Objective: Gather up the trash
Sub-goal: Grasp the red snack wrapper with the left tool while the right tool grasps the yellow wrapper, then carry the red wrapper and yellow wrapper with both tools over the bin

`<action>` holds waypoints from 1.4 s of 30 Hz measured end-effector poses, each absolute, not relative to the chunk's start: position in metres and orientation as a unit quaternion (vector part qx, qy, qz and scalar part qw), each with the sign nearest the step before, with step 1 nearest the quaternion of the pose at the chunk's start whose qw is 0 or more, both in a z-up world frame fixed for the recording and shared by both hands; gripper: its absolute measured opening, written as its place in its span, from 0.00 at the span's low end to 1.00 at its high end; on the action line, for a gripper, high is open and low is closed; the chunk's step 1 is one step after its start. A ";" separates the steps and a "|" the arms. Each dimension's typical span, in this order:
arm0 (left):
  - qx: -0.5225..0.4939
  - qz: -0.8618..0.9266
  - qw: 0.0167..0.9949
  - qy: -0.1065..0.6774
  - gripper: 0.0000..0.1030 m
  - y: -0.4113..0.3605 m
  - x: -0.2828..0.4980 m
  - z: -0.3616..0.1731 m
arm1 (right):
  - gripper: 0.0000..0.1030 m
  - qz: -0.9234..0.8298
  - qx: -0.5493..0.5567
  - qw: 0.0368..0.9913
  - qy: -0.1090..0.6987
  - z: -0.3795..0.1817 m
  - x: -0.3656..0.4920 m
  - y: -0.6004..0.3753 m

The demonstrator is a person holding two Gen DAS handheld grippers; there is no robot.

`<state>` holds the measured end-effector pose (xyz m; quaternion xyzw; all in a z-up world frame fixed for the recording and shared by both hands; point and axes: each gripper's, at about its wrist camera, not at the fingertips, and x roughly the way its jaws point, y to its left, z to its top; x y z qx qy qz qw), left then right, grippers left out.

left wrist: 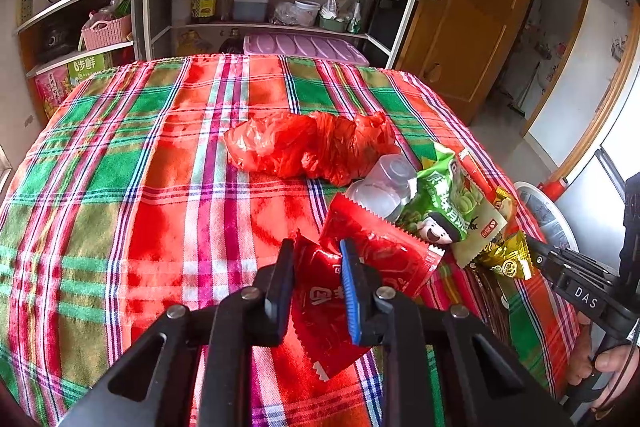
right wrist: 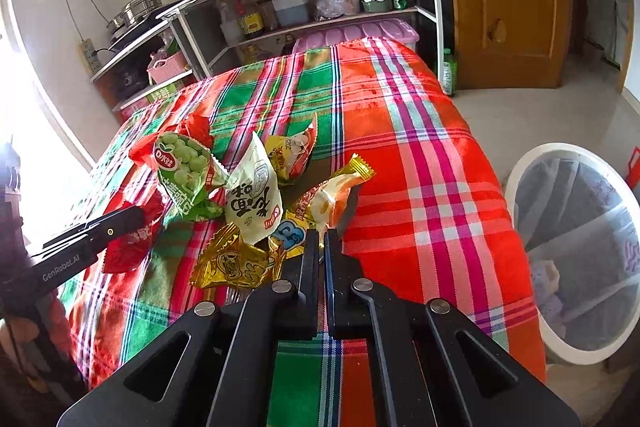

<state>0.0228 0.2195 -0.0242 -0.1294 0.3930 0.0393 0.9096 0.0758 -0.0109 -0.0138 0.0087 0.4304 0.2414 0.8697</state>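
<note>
My left fingers [left wrist: 316, 259] pinch a red snack wrapper [left wrist: 326, 311] at its upper edge, so it can lift free of the pile. My right fingers [right wrist: 321, 239] are pressed nearly together on the corner of a yellow-and-white wrapper [right wrist: 334, 199]. The remaining trash sits clustered on the plaid-covered counter [right wrist: 420, 155]: green pea packet [right wrist: 184, 171], white packet [right wrist: 252, 199], gold wrapper [right wrist: 232, 263], red plastic bag [left wrist: 308, 143]. The lined waste bin [right wrist: 576, 251] stands beside the counter edge, within reach for disposal.
</note>
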 end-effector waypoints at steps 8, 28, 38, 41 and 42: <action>-0.135 0.039 0.908 0.394 0.23 0.223 0.024 -0.025 | 0.38 0.241 0.010 0.863 0.443 -0.018 0.094 0.002; -0.134 0.041 0.909 0.394 0.22 0.220 0.020 -0.024 | 0.03 0.240 -0.014 0.870 0.431 -0.017 0.094 0.017; -0.137 0.052 0.915 0.377 0.22 0.221 0.004 -0.008 | 0.03 0.249 0.030 0.877 0.410 0.000 0.079 -0.008; -0.134 0.051 0.918 0.370 0.22 0.219 0.000 -0.001 | 0.03 0.248 0.041 0.880 0.403 0.005 0.074 -0.018; -0.133 0.050 0.919 0.367 0.22 0.217 -0.001 0.002 | 0.03 0.246 0.043 0.882 0.400 0.007 0.073 -0.020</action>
